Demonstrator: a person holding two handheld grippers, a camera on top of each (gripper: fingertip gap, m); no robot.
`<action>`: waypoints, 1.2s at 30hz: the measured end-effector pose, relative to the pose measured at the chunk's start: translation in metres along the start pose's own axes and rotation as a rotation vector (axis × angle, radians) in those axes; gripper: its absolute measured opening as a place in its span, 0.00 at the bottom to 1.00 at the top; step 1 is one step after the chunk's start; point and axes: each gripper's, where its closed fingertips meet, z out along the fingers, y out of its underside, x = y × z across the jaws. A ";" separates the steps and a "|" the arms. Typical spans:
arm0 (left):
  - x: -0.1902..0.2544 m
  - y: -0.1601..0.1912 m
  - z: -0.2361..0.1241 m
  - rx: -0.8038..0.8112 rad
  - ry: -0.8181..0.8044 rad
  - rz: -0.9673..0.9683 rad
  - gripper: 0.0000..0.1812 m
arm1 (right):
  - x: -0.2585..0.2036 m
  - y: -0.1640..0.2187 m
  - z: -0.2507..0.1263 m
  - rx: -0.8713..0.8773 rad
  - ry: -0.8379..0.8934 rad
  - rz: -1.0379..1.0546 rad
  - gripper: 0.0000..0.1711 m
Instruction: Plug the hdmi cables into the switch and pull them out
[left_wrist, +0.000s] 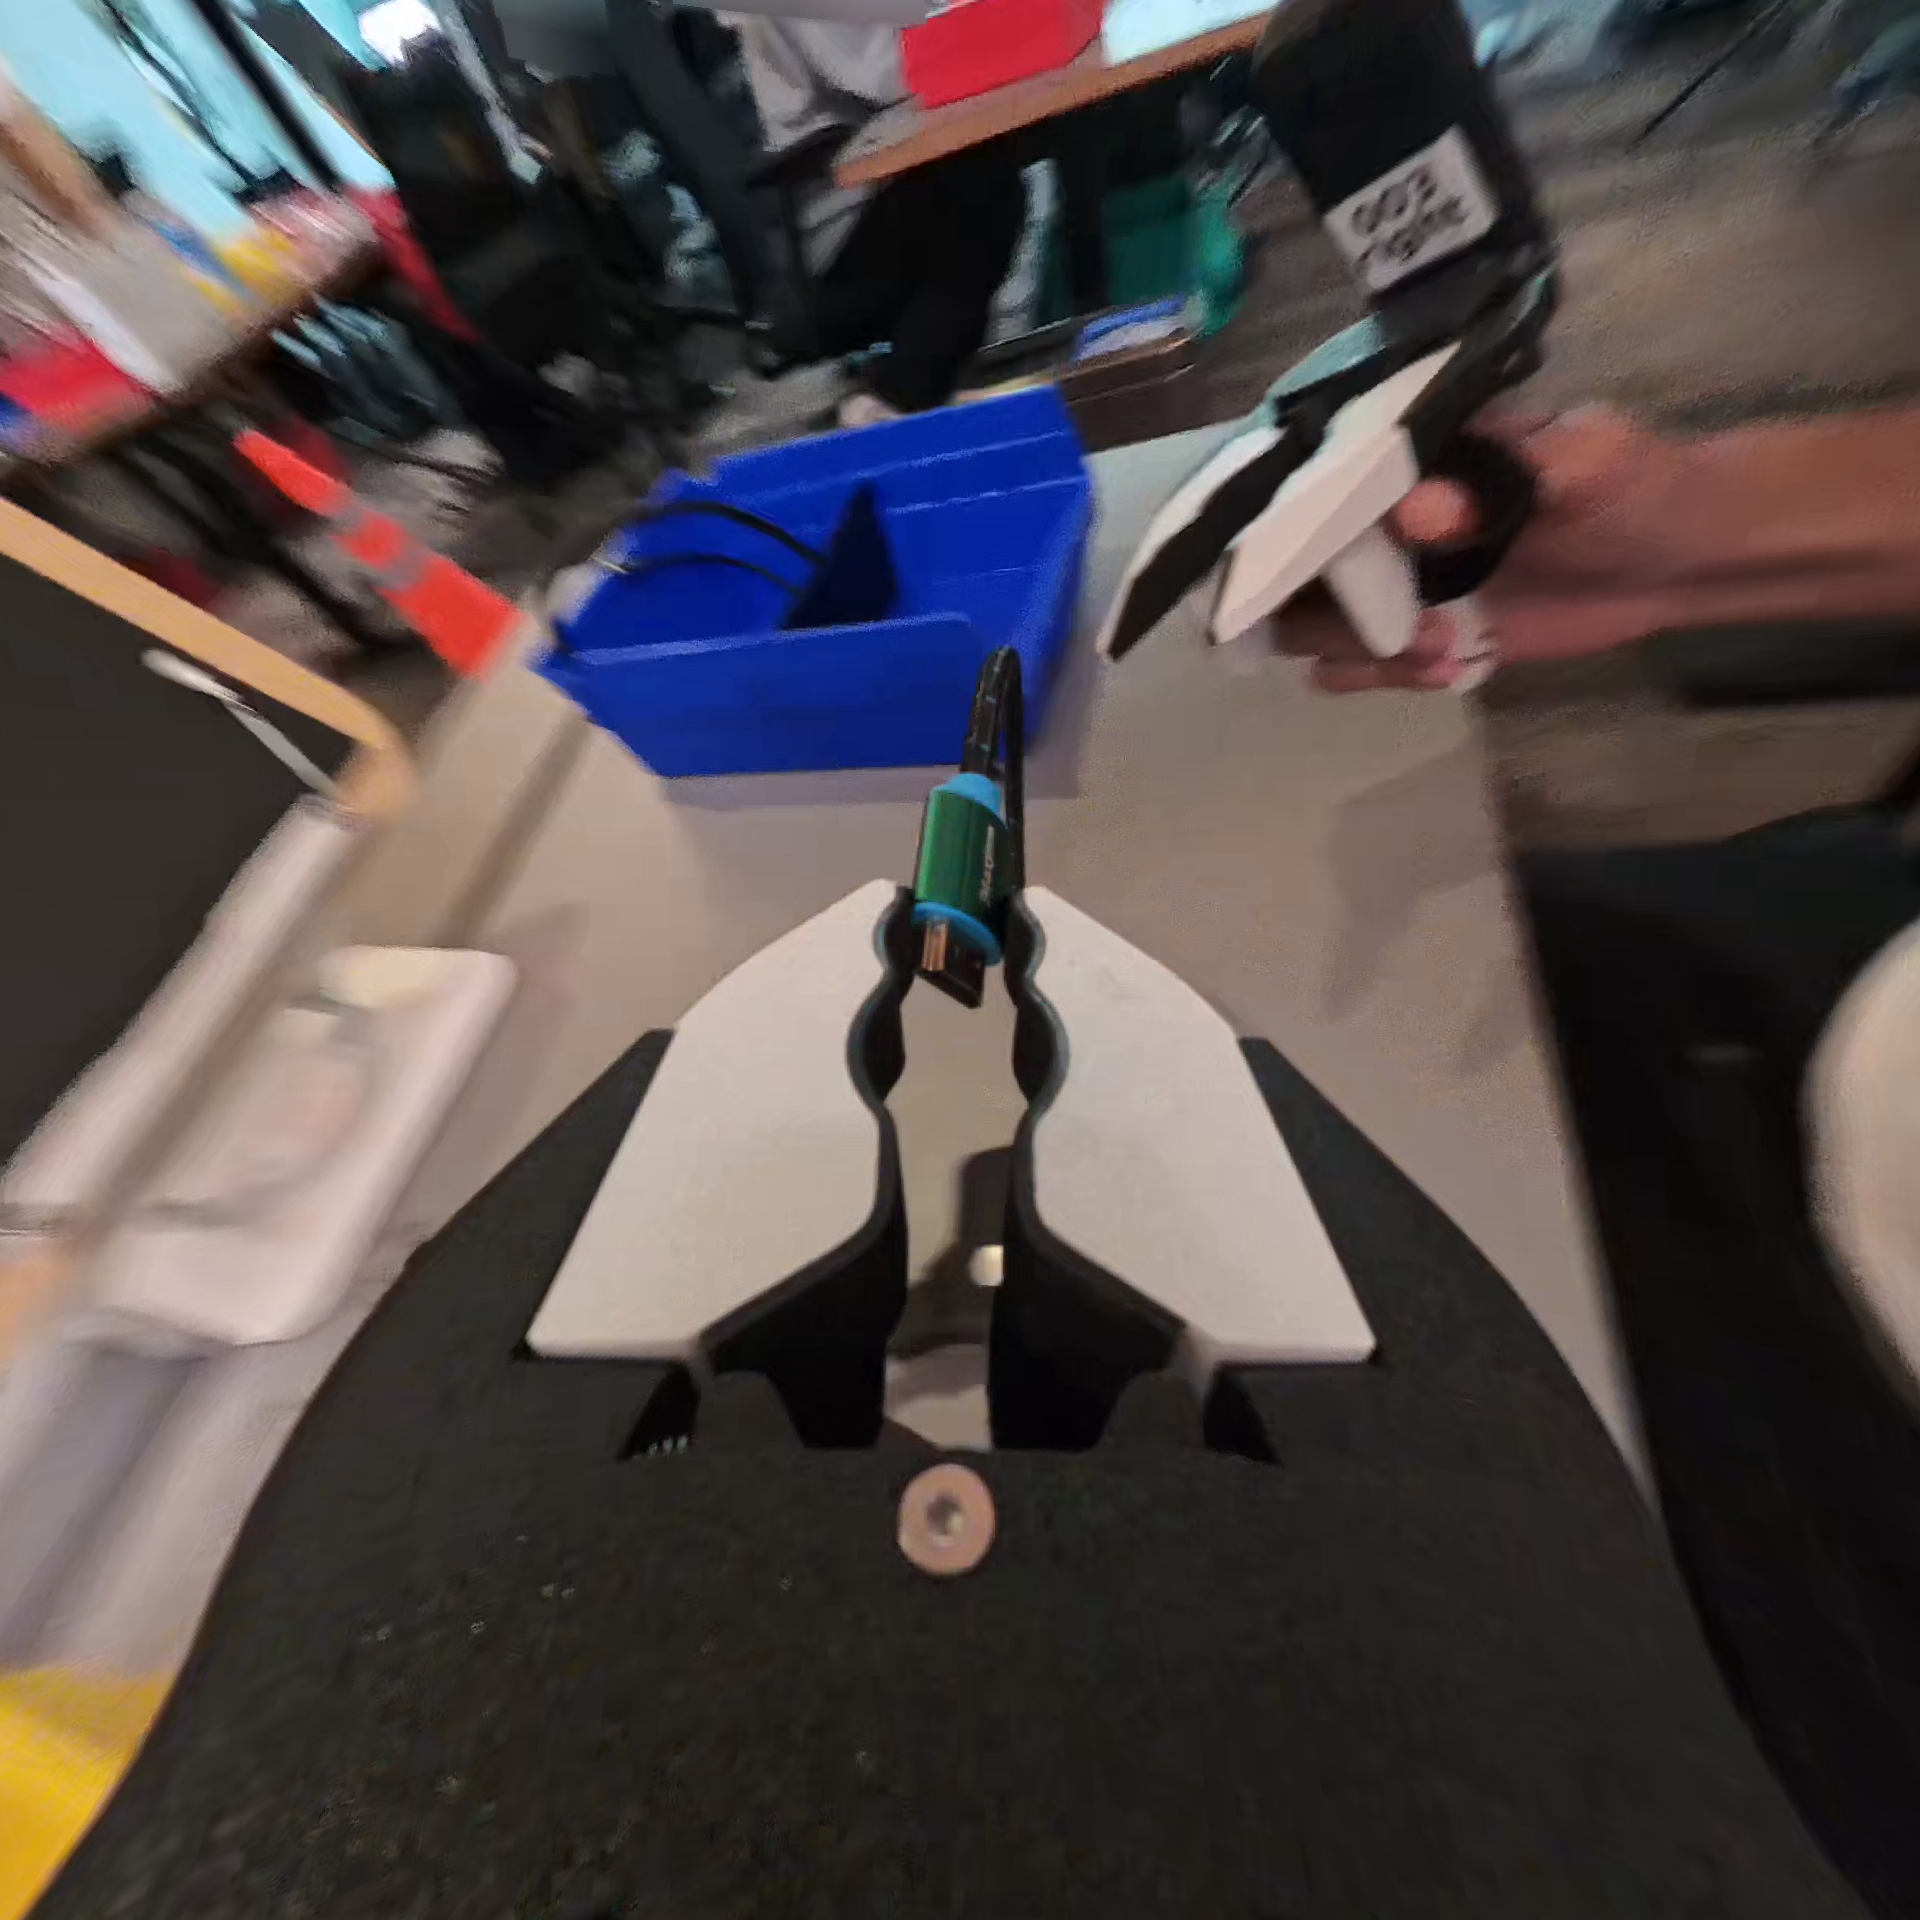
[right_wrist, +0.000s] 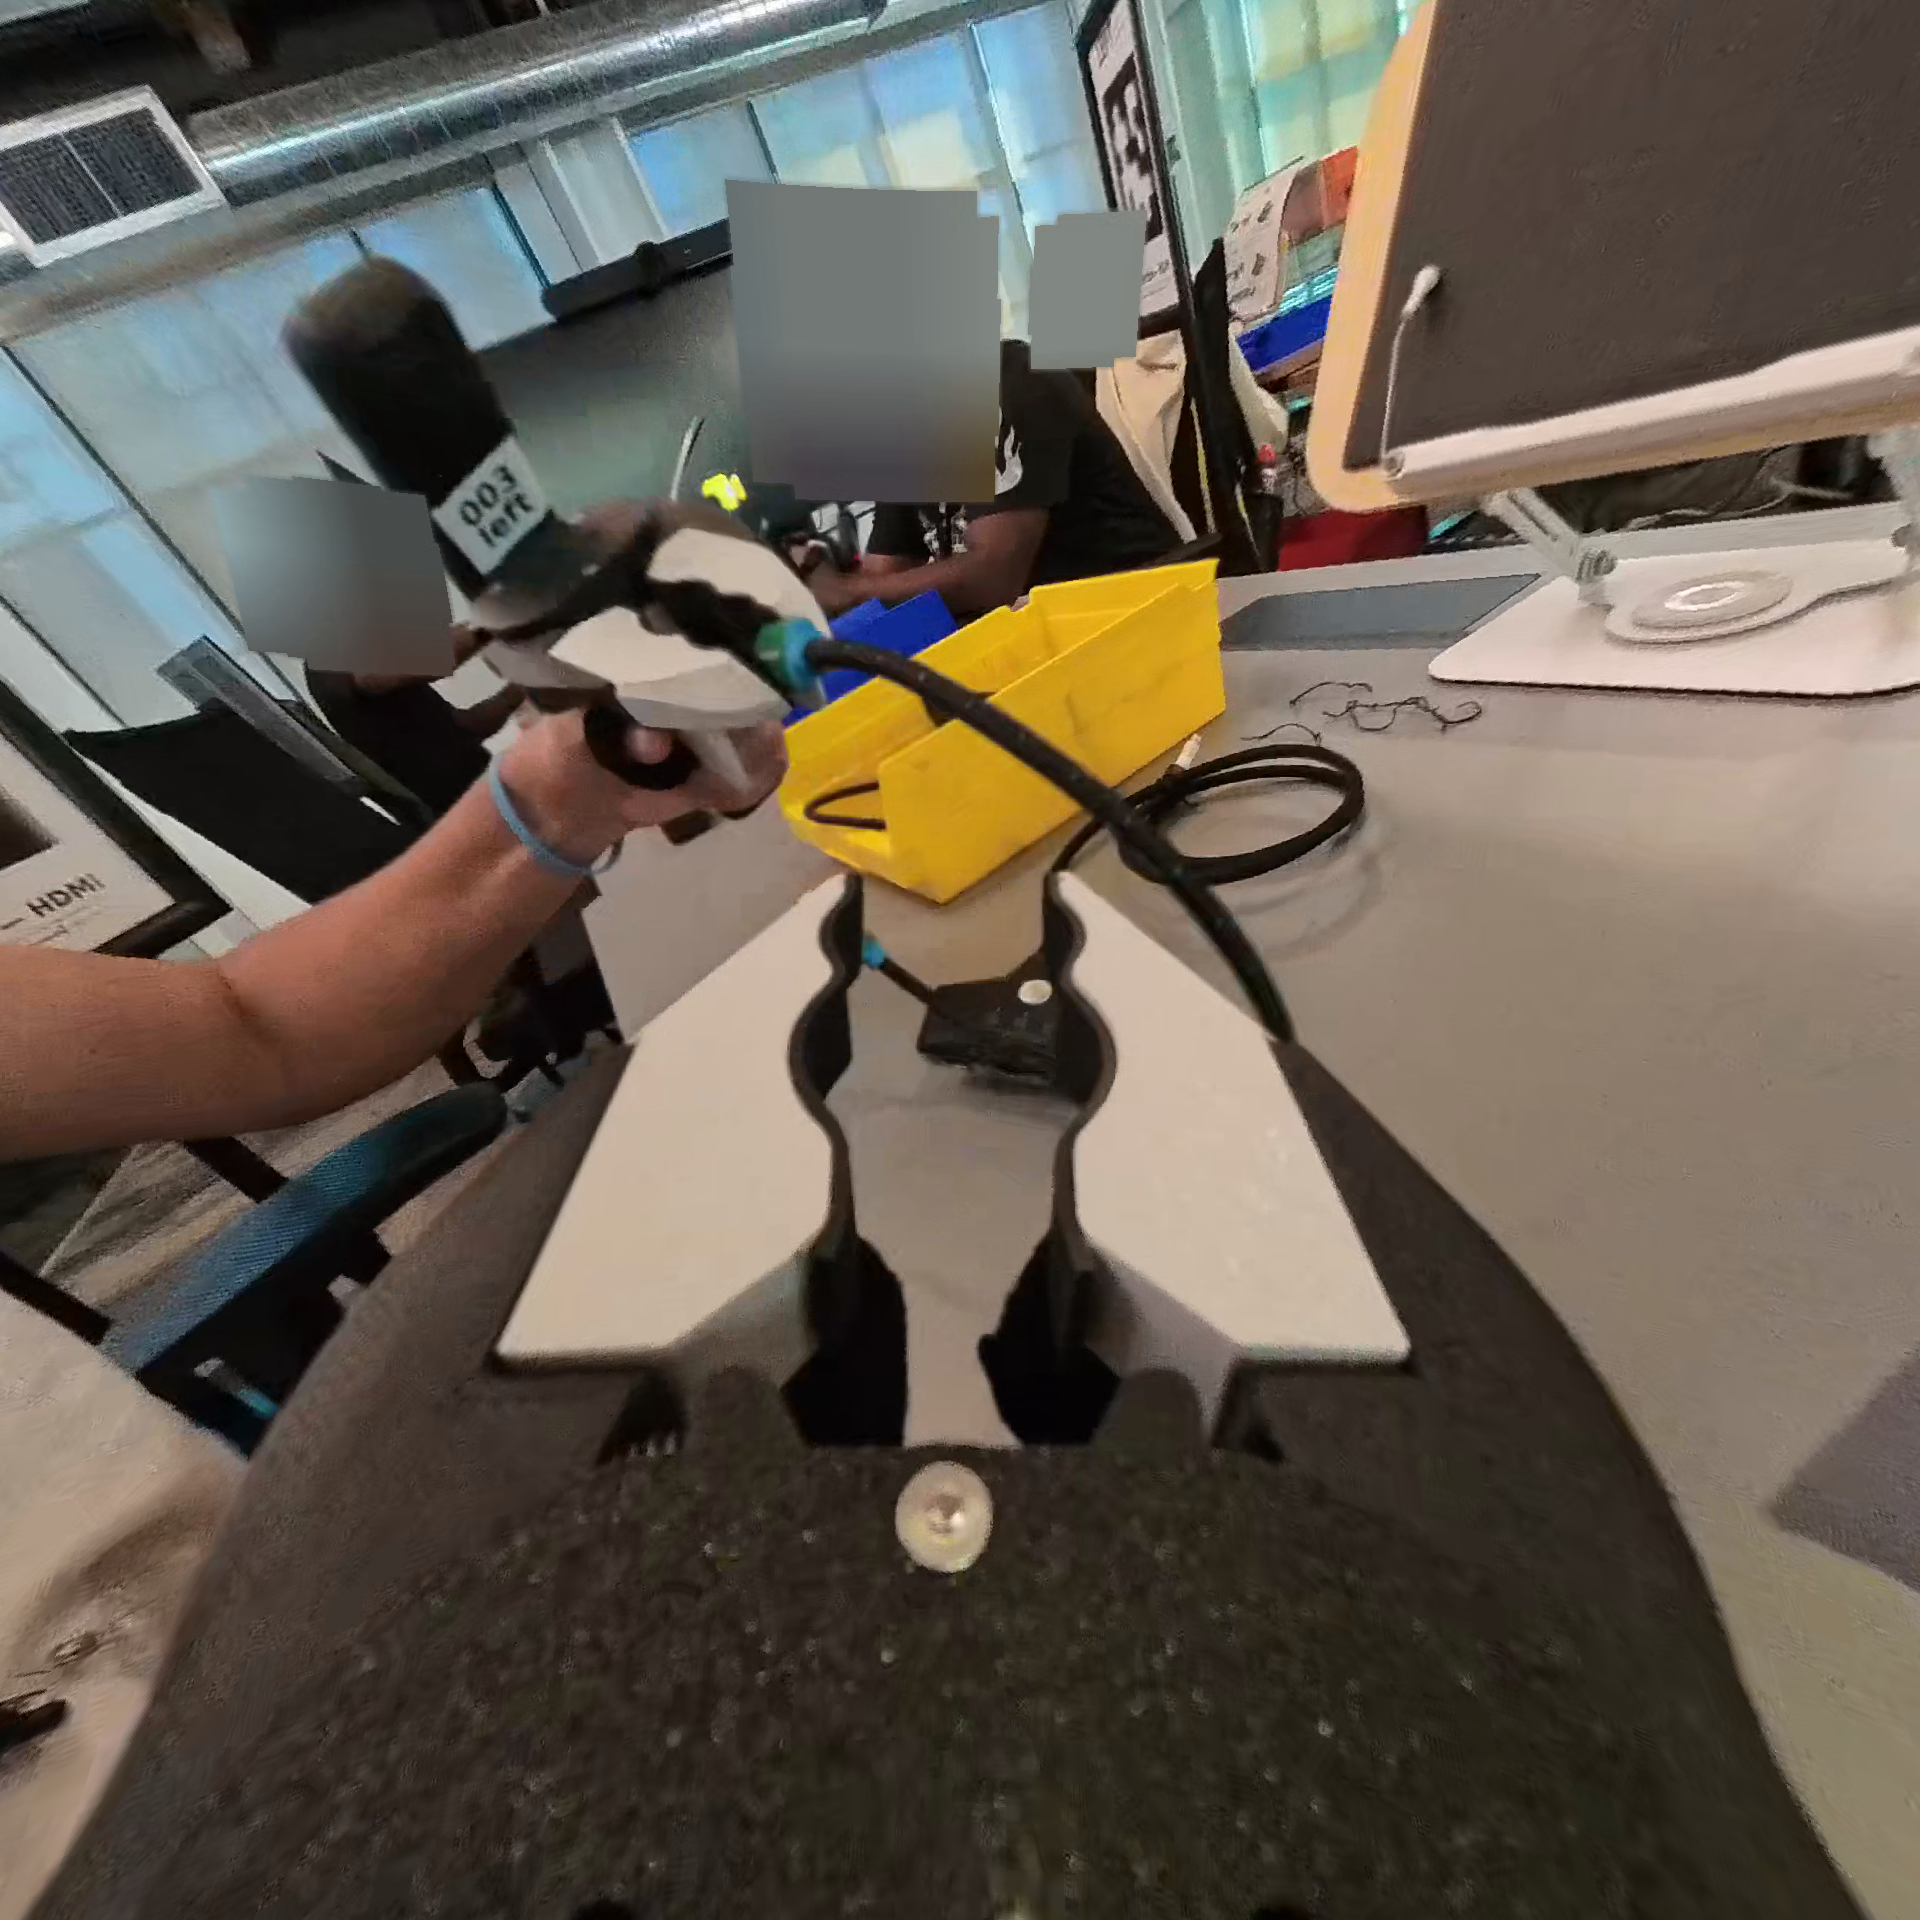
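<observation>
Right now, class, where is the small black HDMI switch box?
In the right wrist view the switch box sits on the grey table, framed between the right tool's open fingertips, just in front of the yellow bin.

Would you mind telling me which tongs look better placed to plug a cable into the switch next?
Left. The left tongs already clamp the green HDMI plug; the right tongs are open and empty above the switch.
</observation>
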 end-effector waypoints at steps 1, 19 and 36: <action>-0.003 -0.010 -0.004 -0.009 -0.086 0.124 0.09 | -0.002 -0.001 -0.001 0.002 -0.014 0.018 0.20; 0.076 -0.017 0.019 0.005 -0.502 1.265 0.09 | -0.075 0.003 0.009 -0.032 -0.629 0.488 0.13; 0.072 -0.001 0.022 -0.009 -0.491 1.203 0.09 | -0.066 0.024 0.017 -0.136 -0.546 0.404 0.03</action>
